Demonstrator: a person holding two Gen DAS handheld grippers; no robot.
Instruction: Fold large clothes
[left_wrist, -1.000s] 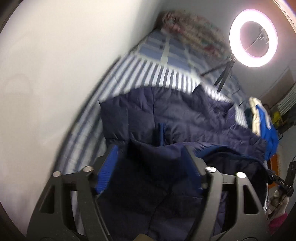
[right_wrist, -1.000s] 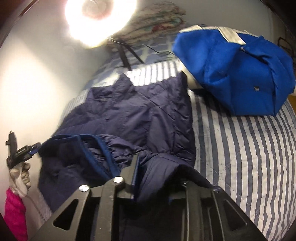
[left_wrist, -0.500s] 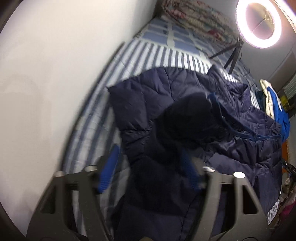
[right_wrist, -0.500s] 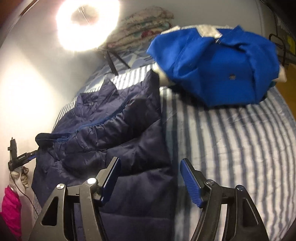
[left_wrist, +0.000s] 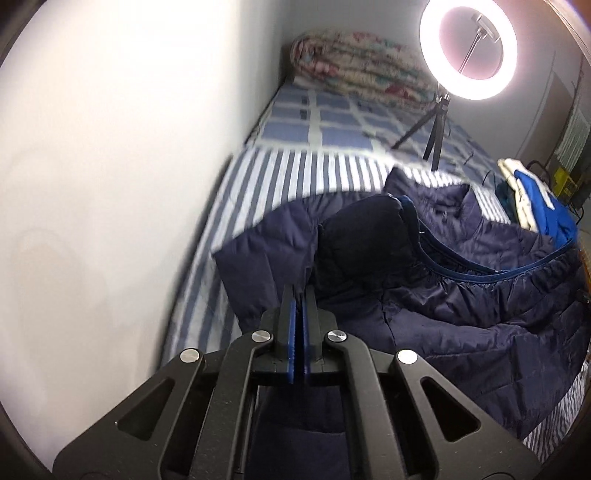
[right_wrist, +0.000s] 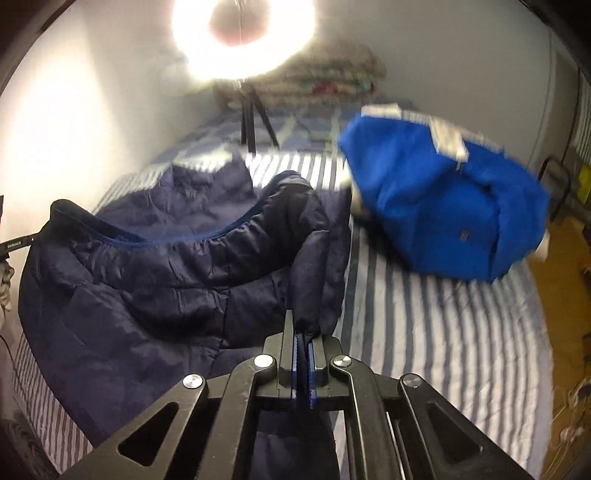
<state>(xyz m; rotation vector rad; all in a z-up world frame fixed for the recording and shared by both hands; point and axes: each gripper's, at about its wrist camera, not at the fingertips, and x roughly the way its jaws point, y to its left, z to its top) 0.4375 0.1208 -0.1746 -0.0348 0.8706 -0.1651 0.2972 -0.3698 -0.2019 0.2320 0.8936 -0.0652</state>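
A dark navy puffer jacket (left_wrist: 461, 306) lies crumpled on the striped bed (left_wrist: 280, 177), its blue-lined opening facing up. It also shows in the right wrist view (right_wrist: 155, 273). My left gripper (left_wrist: 300, 295) is shut with a thin edge of the jacket's left side pinched between its blue pads. My right gripper (right_wrist: 303, 328) is shut on a puffy fold of the jacket's right side and holds it lifted off the bed.
A lit ring light (left_wrist: 469, 48) on a small tripod stands on the bed behind the jacket. A bright blue garment (right_wrist: 443, 206) lies piled at the right. A rolled floral quilt (left_wrist: 354, 70) sits at the bed's head. A white wall (left_wrist: 110, 184) runs along the left.
Both grippers were open half a second ago and have now shut on the jacket's edges. The jacket's sides are now gathered and lifted.
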